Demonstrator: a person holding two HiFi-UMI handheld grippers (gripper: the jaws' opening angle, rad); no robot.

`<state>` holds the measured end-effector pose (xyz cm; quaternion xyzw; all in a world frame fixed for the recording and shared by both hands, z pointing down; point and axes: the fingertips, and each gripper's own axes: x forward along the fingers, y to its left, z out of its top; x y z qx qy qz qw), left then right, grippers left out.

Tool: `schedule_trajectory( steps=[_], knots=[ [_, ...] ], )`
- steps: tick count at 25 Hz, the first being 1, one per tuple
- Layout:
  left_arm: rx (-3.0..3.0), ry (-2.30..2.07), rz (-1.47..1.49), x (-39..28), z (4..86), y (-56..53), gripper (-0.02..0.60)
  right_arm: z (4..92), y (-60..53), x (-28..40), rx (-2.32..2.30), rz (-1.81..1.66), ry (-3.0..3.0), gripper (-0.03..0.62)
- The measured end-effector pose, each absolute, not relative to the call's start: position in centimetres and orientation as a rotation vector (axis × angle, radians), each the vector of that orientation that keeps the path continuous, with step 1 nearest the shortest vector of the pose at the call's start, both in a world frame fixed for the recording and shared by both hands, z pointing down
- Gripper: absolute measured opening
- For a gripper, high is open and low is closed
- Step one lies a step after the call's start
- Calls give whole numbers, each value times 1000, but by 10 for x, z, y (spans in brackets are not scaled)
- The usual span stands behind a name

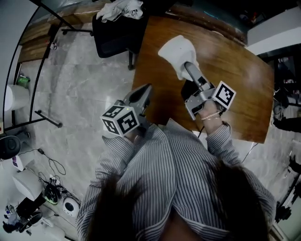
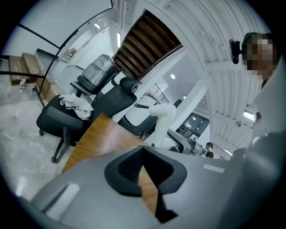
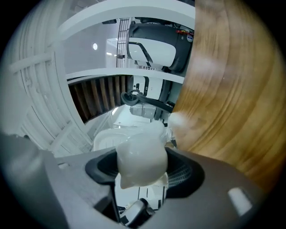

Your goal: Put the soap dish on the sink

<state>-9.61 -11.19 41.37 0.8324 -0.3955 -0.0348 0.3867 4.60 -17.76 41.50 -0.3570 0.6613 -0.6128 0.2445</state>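
Note:
The white soap dish [image 1: 178, 55] hangs over the brown wooden table [image 1: 240, 94], and my right gripper [image 1: 187, 67] is shut on its near edge. In the right gripper view the soap dish [image 3: 140, 159] fills the space between the dark pads of the right gripper [image 3: 142, 175], with the table [image 3: 232, 89] on the right. My left gripper [image 1: 145, 90] is at the table's left edge, shut with nothing in it. In the left gripper view the left gripper [image 2: 144, 153] has its tips together, and the table [image 2: 103, 134] shows beyond them.
A black office chair [image 1: 115, 33] with a white cloth [image 1: 120, 9] on it stands at the table's far left corner, over the grey marble floor [image 1: 80, 89]. The chair [image 2: 67, 114] and a white robot arm [image 2: 163, 117] are beyond the table. A black railing [image 1: 37, 70] runs along the left.

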Motion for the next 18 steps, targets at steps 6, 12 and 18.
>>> schedule_trajectory(
  steps=[6,12,18],
  knots=[
    [2061,-1026,-74,-83,441,-137,0,441,-193,42,-1074,-1747,1872,287],
    [1954,-964,-122,-71,466,-151,0,466,-218,39,-1137,-1797,1916,286],
    [1903,-968,-107,-75,491,-160,0,503,-241,30,-1203,-1841,1906,287]
  ],
)
